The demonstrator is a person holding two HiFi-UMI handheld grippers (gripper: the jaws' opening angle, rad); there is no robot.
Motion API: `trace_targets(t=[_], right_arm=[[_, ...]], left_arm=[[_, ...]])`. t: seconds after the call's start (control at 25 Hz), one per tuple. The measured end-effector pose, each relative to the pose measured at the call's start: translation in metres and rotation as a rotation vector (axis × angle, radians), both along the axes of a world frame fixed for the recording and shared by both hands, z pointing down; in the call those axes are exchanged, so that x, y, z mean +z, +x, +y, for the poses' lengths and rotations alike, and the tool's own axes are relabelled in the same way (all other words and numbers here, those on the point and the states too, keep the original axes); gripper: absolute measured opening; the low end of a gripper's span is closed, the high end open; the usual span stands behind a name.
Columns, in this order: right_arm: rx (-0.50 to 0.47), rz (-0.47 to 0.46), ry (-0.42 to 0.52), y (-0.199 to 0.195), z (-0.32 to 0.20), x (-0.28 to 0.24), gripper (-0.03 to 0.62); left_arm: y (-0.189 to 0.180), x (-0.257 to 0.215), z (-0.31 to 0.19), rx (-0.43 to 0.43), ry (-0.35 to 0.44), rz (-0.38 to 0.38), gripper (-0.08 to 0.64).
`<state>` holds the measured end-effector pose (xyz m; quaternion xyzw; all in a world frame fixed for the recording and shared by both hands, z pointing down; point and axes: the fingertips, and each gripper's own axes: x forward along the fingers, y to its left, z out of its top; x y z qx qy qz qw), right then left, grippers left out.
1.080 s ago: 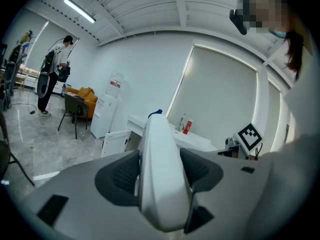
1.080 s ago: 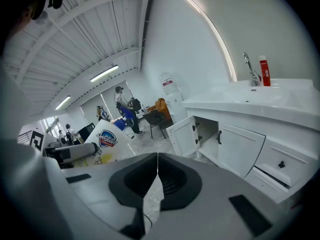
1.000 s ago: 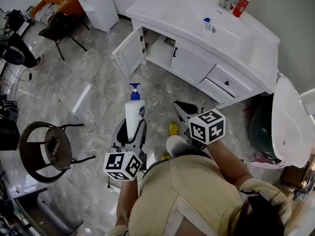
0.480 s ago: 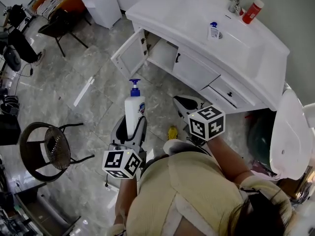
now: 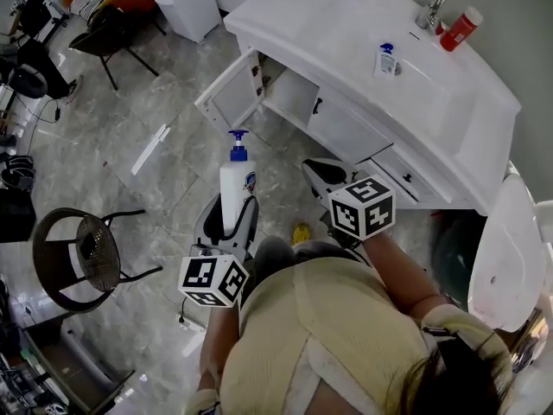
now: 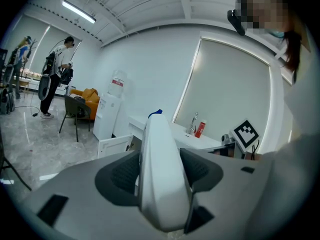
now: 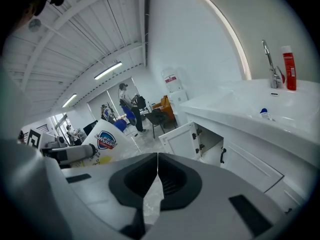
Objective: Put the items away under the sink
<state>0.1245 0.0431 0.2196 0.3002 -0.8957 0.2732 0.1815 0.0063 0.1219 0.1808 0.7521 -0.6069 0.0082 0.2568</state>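
My left gripper [image 5: 226, 219] is shut on a tall white pump bottle [image 5: 234, 188] with a blue pump head; in the left gripper view the bottle [image 6: 162, 174] fills the gap between the jaws. My right gripper [image 5: 321, 173] is shut with nothing between its jaws, and in its own view the pads [image 7: 159, 176] meet. Ahead stands the white sink cabinet [image 5: 363, 119] with its left door [image 5: 226, 98] swung open, showing the dark space under the sink. A small blue-capped bottle [image 5: 388, 59] and a red bottle [image 5: 460, 28] stand on the countertop by the tap [image 5: 435, 9].
A round black chair [image 5: 82, 253] stands on the grey tiled floor at the left. A white toilet [image 5: 499, 240] is at the right. More chairs and an orange seat [image 5: 95, 7] are at the far left. A person stands in the distance [image 6: 57, 74].
Both grippers have moved forward toward the sink cabinet, the left one carrying the pump bottle. The open cabinet door is now closer.
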Motion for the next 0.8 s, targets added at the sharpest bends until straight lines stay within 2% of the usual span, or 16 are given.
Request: trace_targets(t=[0.36, 0.56, 0.8], right_arm=[[-0.009, 0.017, -0.018, -0.017, -0.016, 0.008, 0.026], [0.045, 0.035, -0.023, -0.030, -0.038, 0.010, 0.026], [0.106, 0.053, -0.044, -0.059, -0.063, 0.016, 0.026]], left_arm=[[-0.017, 0.011, -0.021, -0.009, -0.013, 0.026, 0.284], [-0.030, 0.015, -0.045, 0.050, -0.017, 0.046, 0.284], [-0.063, 0.021, -0.079, 0.117, -0.028, 0.061, 0.284]])
